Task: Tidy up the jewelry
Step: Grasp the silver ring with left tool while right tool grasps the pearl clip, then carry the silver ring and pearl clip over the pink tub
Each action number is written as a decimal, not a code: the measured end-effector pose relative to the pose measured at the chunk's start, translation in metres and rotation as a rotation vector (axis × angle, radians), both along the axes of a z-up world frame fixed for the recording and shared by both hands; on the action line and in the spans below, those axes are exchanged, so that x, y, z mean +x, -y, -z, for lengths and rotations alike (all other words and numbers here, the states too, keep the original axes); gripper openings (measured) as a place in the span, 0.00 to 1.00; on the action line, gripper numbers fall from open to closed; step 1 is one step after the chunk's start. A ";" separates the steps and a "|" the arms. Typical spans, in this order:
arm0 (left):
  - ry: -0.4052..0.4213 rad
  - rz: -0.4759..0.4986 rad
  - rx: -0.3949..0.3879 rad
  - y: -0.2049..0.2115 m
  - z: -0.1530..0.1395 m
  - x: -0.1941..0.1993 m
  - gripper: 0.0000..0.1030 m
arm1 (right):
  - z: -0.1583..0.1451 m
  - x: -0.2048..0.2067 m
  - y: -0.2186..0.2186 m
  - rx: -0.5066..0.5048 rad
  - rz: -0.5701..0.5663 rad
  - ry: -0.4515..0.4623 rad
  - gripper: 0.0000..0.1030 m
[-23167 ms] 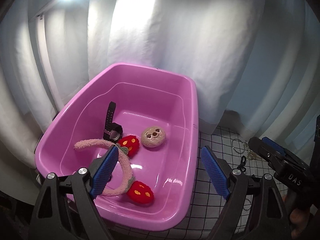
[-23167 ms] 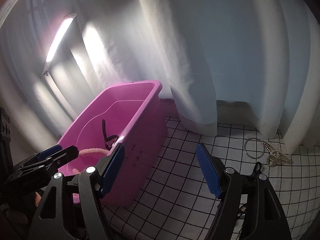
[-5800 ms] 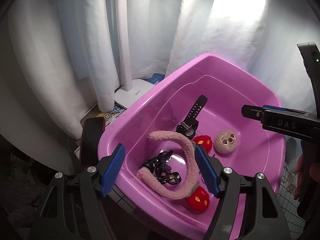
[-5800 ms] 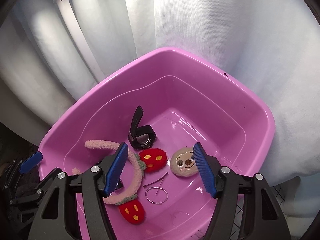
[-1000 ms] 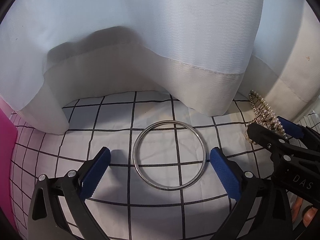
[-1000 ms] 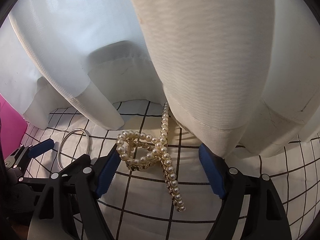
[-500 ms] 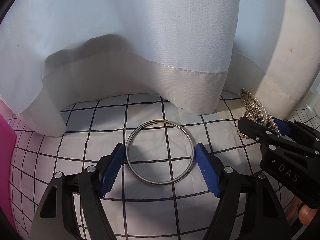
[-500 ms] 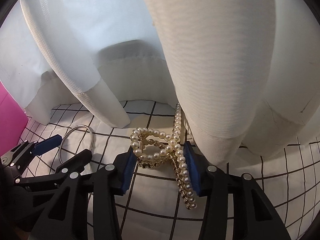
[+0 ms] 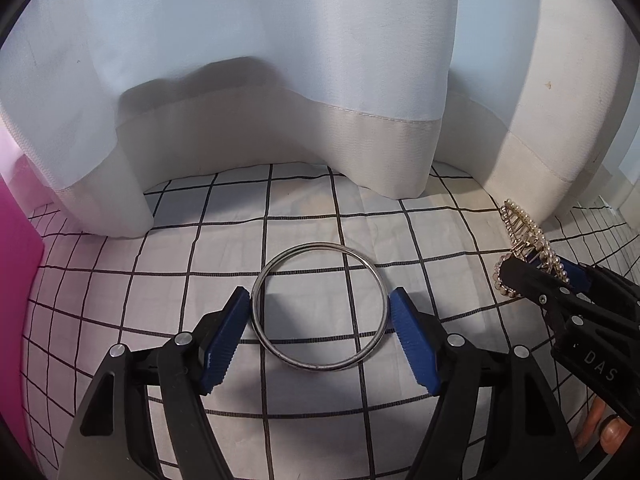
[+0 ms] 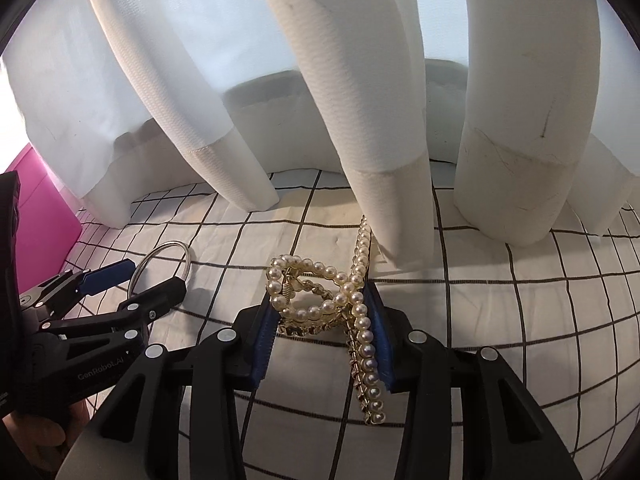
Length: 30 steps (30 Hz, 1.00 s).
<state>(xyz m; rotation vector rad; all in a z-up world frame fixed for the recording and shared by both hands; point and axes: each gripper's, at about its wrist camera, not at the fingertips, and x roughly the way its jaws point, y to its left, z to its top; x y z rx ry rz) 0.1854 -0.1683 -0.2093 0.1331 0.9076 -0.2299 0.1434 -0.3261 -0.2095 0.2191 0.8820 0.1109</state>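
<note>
A silver bangle (image 9: 316, 245) lies flat on the black-checked white cloth (image 9: 304, 420). My left gripper (image 9: 319, 300) has a blue pad against each side of it; the ring also shows in the right wrist view as the bangle (image 10: 176, 245), with the left gripper (image 10: 148, 276) on it. A gold hair clip set with pearls (image 10: 352, 280) sits between the blue pads of my right gripper (image 10: 320, 312), whose jaws are closing and press on its sides. In the left wrist view the hair clip (image 9: 520, 220) pokes out past the right gripper (image 9: 536, 268).
White curtains (image 9: 280, 80) hang down to the cloth just behind both items. The wall of a pink tub (image 9: 16, 260) stands at the far left, seen too as the pink tub (image 10: 44, 216). A person's fingers (image 9: 604, 432) hold the right gripper's handle.
Both grippers went from wide open to closed in: the left pads came onto the bangle's sides, the right pads onto the pearl clip. Both moved a little nearer the curtain.
</note>
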 end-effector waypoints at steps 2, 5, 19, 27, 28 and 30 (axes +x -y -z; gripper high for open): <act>0.000 -0.001 0.000 -0.005 -0.002 -0.007 0.68 | -0.001 -0.006 -0.003 -0.016 -0.012 0.006 0.39; 0.000 0.004 0.000 -0.010 -0.005 -0.015 0.68 | -0.002 -0.016 -0.007 -0.026 -0.031 0.003 0.39; 0.001 -0.023 -0.007 -0.042 0.001 -0.071 0.68 | -0.026 -0.048 -0.025 -0.014 -0.123 0.008 0.39; 0.058 -0.092 -0.023 -0.052 -0.051 -0.083 0.67 | -0.057 -0.060 -0.037 -0.023 -0.203 0.049 0.39; 0.065 -0.107 -0.022 -0.055 -0.058 -0.085 0.68 | -0.063 -0.062 -0.036 -0.022 -0.214 0.059 0.39; 0.084 -0.135 -0.027 -0.062 -0.073 -0.090 0.68 | -0.074 -0.064 -0.038 -0.022 -0.237 0.082 0.39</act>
